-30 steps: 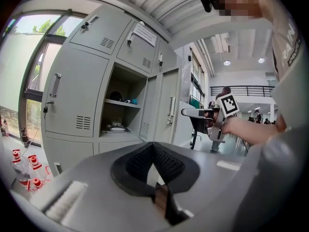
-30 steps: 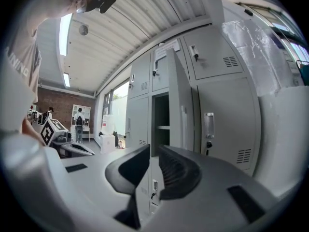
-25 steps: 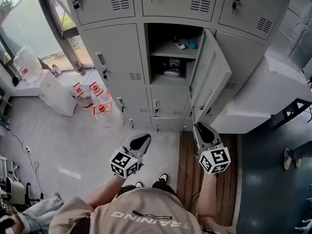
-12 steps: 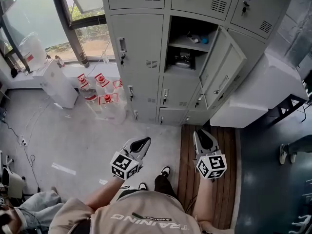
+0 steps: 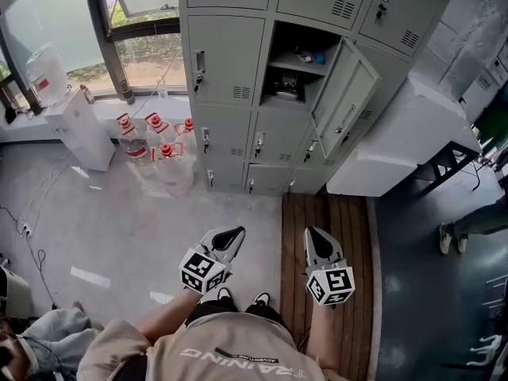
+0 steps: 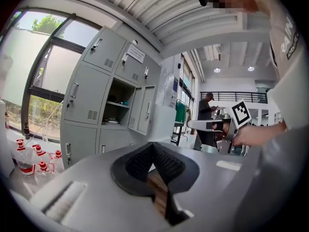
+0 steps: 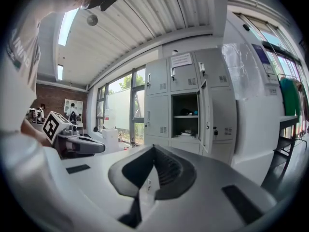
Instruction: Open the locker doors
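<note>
The grey lockers (image 5: 230,62) stand well ahead of me, by the window. One middle door (image 5: 343,105) hangs open to the right, and its compartment (image 5: 295,68) shows a shelf with small items; the other doors are closed. My left gripper (image 5: 235,232) and right gripper (image 5: 311,234) are held low near my body, far from the lockers. Both are shut with nothing between their jaws. The left gripper view shows the left gripper (image 6: 153,147) pointing at the lockers (image 6: 91,98) and open door (image 6: 143,109). The right gripper (image 7: 153,149) faces the open door (image 7: 204,114).
Several red-capped water bottles (image 5: 155,154) and a white cabinet (image 5: 76,130) stand left of the lockers under the window. A white covered block (image 5: 397,145) sits to the right. A wooden floor strip (image 5: 325,228) runs ahead. Someone's legs (image 5: 473,222) are at far right.
The view has backed away from the lockers, which now look smaller and farther. Both grippers stay shut and have sunk slightly toward my body. The open door has not moved.
</note>
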`<action>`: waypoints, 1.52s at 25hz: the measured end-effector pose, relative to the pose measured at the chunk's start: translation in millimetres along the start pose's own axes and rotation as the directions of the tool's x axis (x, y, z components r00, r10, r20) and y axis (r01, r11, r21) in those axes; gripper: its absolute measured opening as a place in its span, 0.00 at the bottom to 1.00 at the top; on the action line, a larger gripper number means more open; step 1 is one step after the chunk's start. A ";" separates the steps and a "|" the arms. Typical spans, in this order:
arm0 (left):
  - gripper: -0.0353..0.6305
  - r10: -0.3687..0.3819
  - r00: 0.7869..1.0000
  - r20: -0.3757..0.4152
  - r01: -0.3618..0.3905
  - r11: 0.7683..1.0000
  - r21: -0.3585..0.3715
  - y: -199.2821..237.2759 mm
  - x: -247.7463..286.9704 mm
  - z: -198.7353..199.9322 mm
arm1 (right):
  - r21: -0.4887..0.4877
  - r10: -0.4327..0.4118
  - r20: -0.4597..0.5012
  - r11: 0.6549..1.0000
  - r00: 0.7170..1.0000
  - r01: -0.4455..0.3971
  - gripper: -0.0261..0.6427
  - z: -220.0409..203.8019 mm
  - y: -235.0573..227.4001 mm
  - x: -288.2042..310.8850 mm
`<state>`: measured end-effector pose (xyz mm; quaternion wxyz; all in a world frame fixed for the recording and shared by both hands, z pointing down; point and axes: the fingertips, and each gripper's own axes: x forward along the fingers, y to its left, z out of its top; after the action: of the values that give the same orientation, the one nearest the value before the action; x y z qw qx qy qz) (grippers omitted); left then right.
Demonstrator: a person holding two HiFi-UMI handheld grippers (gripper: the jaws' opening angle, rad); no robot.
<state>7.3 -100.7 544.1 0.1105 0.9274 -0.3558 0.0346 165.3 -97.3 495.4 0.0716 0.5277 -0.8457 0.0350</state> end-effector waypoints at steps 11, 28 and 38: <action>0.06 0.072 0.997 0.014 -0.073 0.997 0.028 -82.7 -17.1 -2.0 | -0.014 0.059 0.055 0.998 0.997 -0.058 0.06 -6.9 18.9 -76.9; 0.06 0.069 0.996 0.063 -0.073 0.995 0.063 -101.0 -34.7 18.7 | -0.032 0.040 0.119 0.999 0.992 -0.037 0.06 9.2 21.7 -100.0; 0.06 0.067 0.994 0.087 -0.073 0.995 0.071 -87.3 -52.4 29.2 | -0.092 0.042 0.129 0.995 0.991 -0.030 0.06 29.2 39.4 -94.9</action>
<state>26.2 -10.2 492.5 0.0598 0.9184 -0.3909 0.0122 168.6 0.3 452.2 0.0393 0.5098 -0.8586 -0.0366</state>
